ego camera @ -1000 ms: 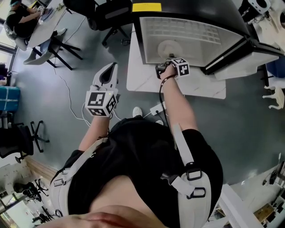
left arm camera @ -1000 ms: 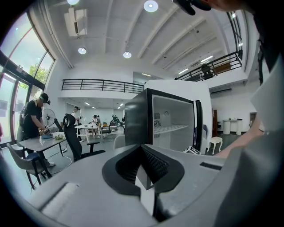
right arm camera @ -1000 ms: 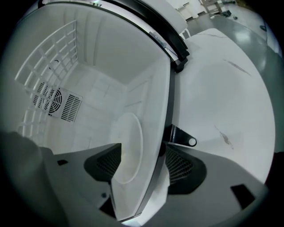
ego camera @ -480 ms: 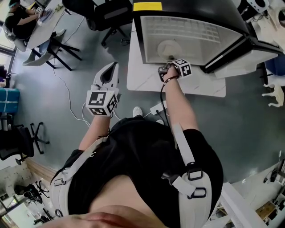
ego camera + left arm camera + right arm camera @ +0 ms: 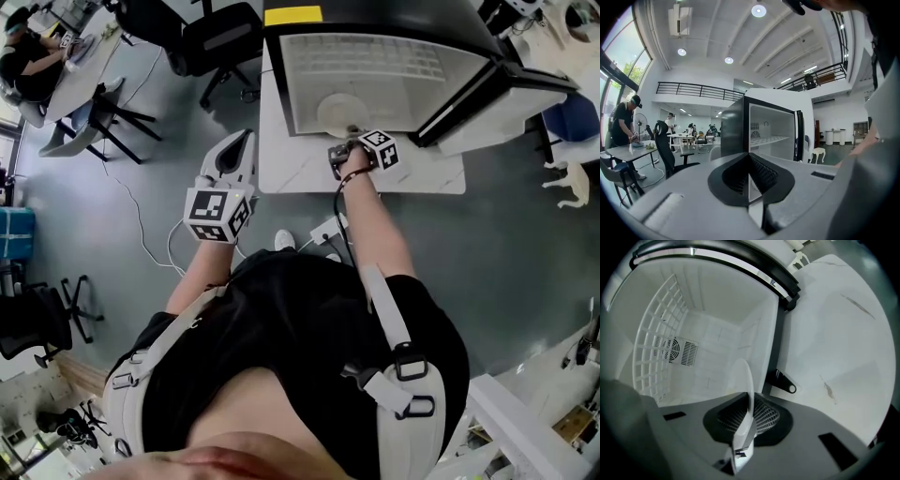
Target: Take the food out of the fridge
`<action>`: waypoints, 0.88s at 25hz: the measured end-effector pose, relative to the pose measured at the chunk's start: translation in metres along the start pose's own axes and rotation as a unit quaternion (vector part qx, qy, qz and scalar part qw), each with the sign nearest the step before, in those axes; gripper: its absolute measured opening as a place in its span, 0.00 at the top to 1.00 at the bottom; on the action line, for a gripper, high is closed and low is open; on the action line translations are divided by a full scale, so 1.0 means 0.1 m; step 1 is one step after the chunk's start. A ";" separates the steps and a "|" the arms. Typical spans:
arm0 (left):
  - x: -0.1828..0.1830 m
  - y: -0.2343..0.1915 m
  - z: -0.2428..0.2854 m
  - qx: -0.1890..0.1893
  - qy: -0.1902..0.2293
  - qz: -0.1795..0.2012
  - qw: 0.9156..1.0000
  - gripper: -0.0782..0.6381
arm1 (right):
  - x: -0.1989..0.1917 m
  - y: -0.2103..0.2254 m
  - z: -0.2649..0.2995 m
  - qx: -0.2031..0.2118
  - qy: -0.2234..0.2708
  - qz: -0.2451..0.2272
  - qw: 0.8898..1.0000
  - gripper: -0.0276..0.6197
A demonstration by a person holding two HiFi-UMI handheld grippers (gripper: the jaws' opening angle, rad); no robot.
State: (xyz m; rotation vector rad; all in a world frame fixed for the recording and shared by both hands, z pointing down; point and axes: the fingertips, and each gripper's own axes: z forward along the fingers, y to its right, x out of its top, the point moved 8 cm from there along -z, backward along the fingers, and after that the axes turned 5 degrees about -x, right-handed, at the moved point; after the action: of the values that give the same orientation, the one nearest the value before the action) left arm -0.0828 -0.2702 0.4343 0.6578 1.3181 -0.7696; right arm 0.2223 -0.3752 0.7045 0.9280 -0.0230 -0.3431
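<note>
Head view: the fridge [image 5: 375, 66] is cut off by the top edge. The plate [image 5: 337, 111] inside is partly covered by the right gripper [image 5: 351, 133], whose jaws, which have just been closing on the plate rim, are masked by its marker cube. Right gripper view: the plate appears edge-on — whether food lies on it cannot be determined. Left gripper view: the left gripper [image 5: 750, 161] hides the fridge's lower part — its base is not visible.

I find the mouth of the black, white-lined fridge [image 5: 394, 17] open — its door [image 5: 497, 108] swung away right; inside it, a white wire shelf [image 5: 375, 58] caps the room above a round white plate [image 5: 749, 390].
</note>
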 end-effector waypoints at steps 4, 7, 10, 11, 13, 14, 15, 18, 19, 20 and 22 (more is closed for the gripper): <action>0.01 0.03 0.05 -0.012 0.004 0.000 1.000 0.89 | 0.01 -0.01 -0.09 0.030 -0.001 0.005 1.000 0.93; 0.01 0.04 0.09 -0.019 0.005 -0.004 1.000 0.89 | 0.03 0.04 -0.17 0.047 0.003 0.011 0.999 0.93; 0.02 0.02 0.13 -0.023 0.008 -0.006 1.000 0.89 | 0.04 0.03 -0.29 0.074 0.004 0.017 0.997 0.93; 0.03 0.01 0.15 -0.024 0.009 -0.006 1.000 0.89 | 0.05 -0.01 -0.33 0.085 0.003 0.017 0.996 0.93; 0.03 0.01 0.20 -0.028 0.011 -0.008 1.000 0.89 | 0.08 -0.09 -0.44 0.101 0.001 0.013 0.995 0.93; 0.03 0.02 0.22 -0.030 0.012 -0.008 0.999 0.89 | 0.09 -0.13 -0.49 0.104 -0.001 0.009 0.995 0.93; 0.03 0.03 0.25 -0.032 0.012 -0.009 0.999 0.89 | 0.09 -0.17 -0.55 0.103 -0.004 0.005 0.995 0.93; 0.02 0.08 0.36 -0.044 0.014 -0.012 0.999 0.89 | 0.13 -0.24 -0.75 0.106 -0.011 0.006 0.994 0.93; 0.02 0.11 0.40 -0.050 0.014 -0.013 0.999 0.89 | 0.15 -0.25 -0.83 0.112 -0.011 0.010 0.994 0.93; 0.01 0.14 0.44 -0.057 0.014 -0.014 0.998 0.89 | 0.17 -0.27 -0.91 0.119 -0.010 0.013 0.993 0.93; 0.00 0.19 0.53 -0.070 0.013 -0.016 0.997 0.89 | 0.22 -0.30 -1.08 0.135 -0.009 0.015 0.991 0.93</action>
State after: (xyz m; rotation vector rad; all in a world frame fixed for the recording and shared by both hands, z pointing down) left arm -0.0364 -0.3008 0.4413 0.5366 1.3953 -0.6896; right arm 0.2526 -0.3139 0.6128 1.1911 -0.1025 -0.3245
